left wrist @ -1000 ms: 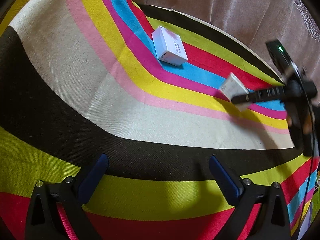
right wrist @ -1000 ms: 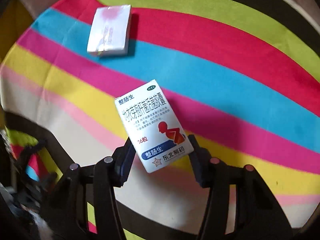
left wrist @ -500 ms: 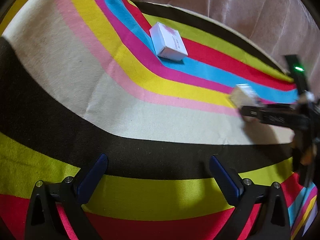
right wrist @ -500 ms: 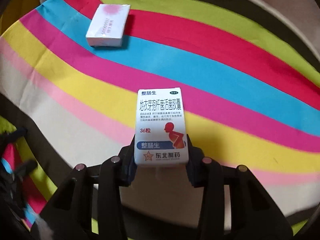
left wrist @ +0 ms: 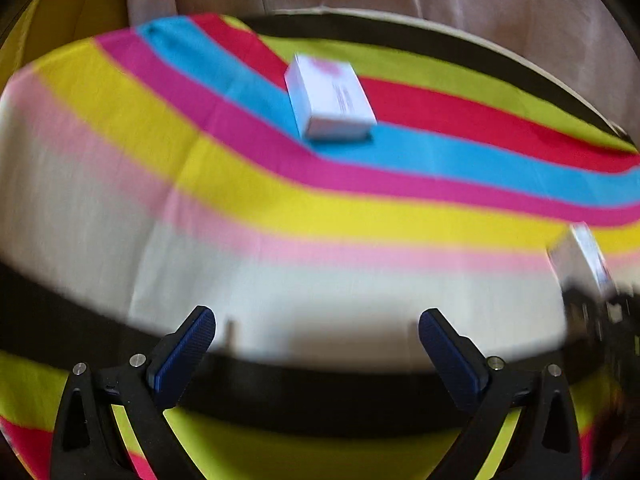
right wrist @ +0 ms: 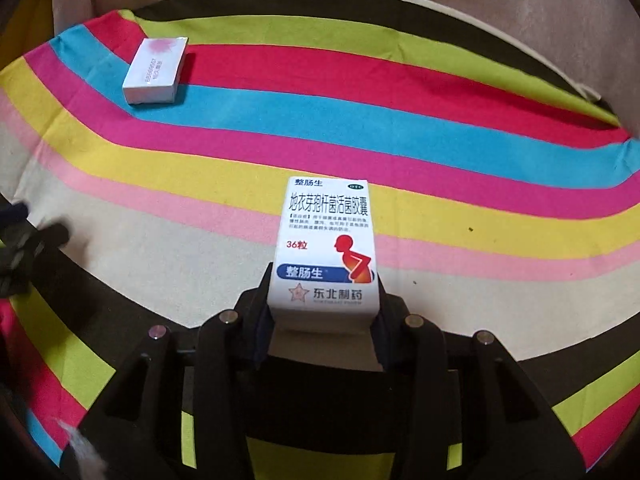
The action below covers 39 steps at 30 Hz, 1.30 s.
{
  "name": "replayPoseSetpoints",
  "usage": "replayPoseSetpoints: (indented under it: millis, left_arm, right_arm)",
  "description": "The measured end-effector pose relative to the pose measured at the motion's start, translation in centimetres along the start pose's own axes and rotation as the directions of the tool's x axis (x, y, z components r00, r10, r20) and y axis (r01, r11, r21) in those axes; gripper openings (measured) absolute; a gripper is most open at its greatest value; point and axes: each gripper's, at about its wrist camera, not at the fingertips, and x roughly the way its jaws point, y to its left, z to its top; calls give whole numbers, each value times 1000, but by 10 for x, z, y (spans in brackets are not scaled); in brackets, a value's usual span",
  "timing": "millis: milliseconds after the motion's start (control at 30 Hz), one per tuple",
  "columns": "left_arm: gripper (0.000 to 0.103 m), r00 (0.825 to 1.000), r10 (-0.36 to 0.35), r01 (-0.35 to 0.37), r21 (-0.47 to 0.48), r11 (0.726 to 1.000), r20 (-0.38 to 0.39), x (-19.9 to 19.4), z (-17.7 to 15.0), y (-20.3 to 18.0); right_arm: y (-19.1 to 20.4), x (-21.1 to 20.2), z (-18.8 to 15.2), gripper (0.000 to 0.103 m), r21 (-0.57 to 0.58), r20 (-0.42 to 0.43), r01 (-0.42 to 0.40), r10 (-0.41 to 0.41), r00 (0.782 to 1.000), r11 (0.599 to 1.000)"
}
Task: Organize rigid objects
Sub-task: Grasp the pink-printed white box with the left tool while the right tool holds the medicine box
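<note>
My right gripper [right wrist: 323,316] clenched on medicine box [right wrist: 325,246], long axis pointing ahead. Pink-printed box [right wrist: 156,70] far ahead-left, nearer my left gripper [left wrist: 316,340], which gapes empty.

Blurred medicine box [left wrist: 580,256], edge-cropped

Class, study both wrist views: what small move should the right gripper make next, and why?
Probably carry the medicine box, clamped in the right gripper, toward the white box lying on the striped cloth and set it alongside. The left gripper is open and holds nothing, so grouping falls to the right.
</note>
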Motion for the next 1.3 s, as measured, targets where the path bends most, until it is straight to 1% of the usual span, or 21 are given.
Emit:
replayPoseSetpoints:
  millis: [33, 100, 167, 233, 367, 433, 567, 667, 833, 900, 967, 1033, 1067, 1133, 1167, 1200, 1233, 1267, 1300]
  left_arm:
    - [103, 1000, 27, -27, -11, 1000, 13, 5, 9, -5]
    - [103, 996, 89, -88, -17, 996, 27, 16, 27, -14]
    - [103, 986, 164, -163, -23, 986, 36, 30, 44, -20]
    - [103, 972, 231, -228, -62, 972, 41, 41, 56, -18]
    - [103, 959, 280, -270, -146, 952, 50, 49, 70, -6]
    - [103, 954, 298, -288, -157, 945, 42, 53, 73, -1]
    - [103, 950, 311, -302, -163, 939, 33, 54, 71, 7]
    - [103, 951, 308, -299, -164, 940, 33, 52, 68, 10]
    - [103, 947, 316, -310, -111, 944, 51, 57, 70, -4]
    - [103, 949, 307, -297, -120, 947, 72, 59, 78, -11]
    - [103, 960, 268, -255, -150, 955, 76, 63, 90, -15]
    - [103, 965, 250, -233, -174, 957, 83, 66, 106, -20]
    - [103, 962, 258, -239, -179, 954, 87, 69, 114, -23]
    - [103, 953, 295, -279, -175, 944, 71, 81, 132, -28]
    - [103, 947, 316, -304, -160, 939, 54, 89, 138, -29]
    - [102, 936, 352, -346, -131, 929, 23, 101, 145, -30]
    - [88, 934, 358, -354, -122, 927, 9, 107, 147, -28]
    - [70, 945, 327, -324, -124, 938, 0, 109, 147, -24]
    - [67, 966, 259, -259, -139, 956, -18, 110, 145, -18]
  right_arm:
    - [-8, 8, -2, 45, 9, -1, -11, 11, 1000, 1000]
    - [-8, 10, -1, 45, 11, 0, -14, 14, 1000, 1000]
    - [-8, 10, -3, 45, 12, 0, -14, 14, 1000, 1000]
    - [-7, 11, -2, 45, 13, 0, -16, 16, 1000, 1000]
    - [-8, 10, -2, 45, 13, 0, -15, 15, 1000, 1000]
    - [-8, 10, -2, 45, 15, 0, -17, 17, 1000, 1000]
    - [-7, 10, -2, 45, 19, -1, -18, 18, 1000, 1000]
    - [-6, 10, -1, 45, 20, -1, -19, 19, 1000, 1000]
    - [-5, 11, 0, 45, 20, -1, -17, 17, 1000, 1000]
    - [-5, 11, 0, 45, 22, 0, -18, 18, 1000, 1000]
    - [-5, 12, 1, 45, 22, 0, -17, 17, 1000, 1000]
    - [-5, 12, 1, 45, 24, 0, -17, 17, 1000, 1000]
    - [-5, 12, 1, 45, 25, 0, -17, 17, 1000, 1000]
    - [-6, 12, 2, 45, 26, 0, -18, 18, 1000, 1000]
    - [-6, 12, 2, 45, 27, 0, -20, 20, 1000, 999]
    - [-6, 12, 2, 45, 30, 0, -22, 22, 1000, 999]
    - [-6, 12, 2, 45, 32, 0, -23, 23, 1000, 999]
    - [-6, 13, 2, 45, 32, 0, -24, 24, 1000, 999]
    - [-7, 13, 2, 45, 33, 0, -24, 24, 1000, 999]
